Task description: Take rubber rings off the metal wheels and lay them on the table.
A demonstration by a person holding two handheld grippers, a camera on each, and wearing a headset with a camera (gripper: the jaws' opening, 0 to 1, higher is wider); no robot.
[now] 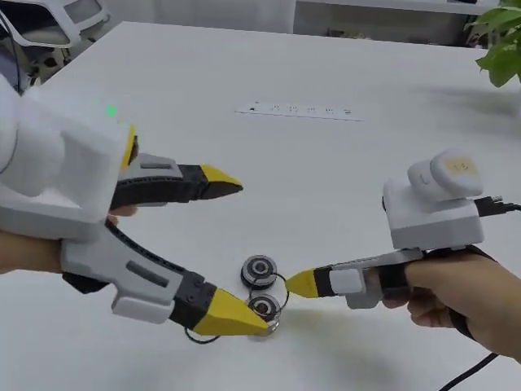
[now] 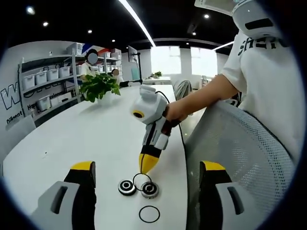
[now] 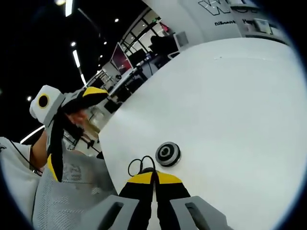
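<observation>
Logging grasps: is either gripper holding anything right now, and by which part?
The right gripper pinches a ring by its edge, between its shut jaw tips. The left gripper is open and holds nothing.

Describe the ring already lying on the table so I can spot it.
On the white table, in the left gripper view, find the two wheels. The loose ring lies flat just nearer the camera, apart from both. Unlike the other ring, pinched by the right gripper, nothing touches it.
</observation>
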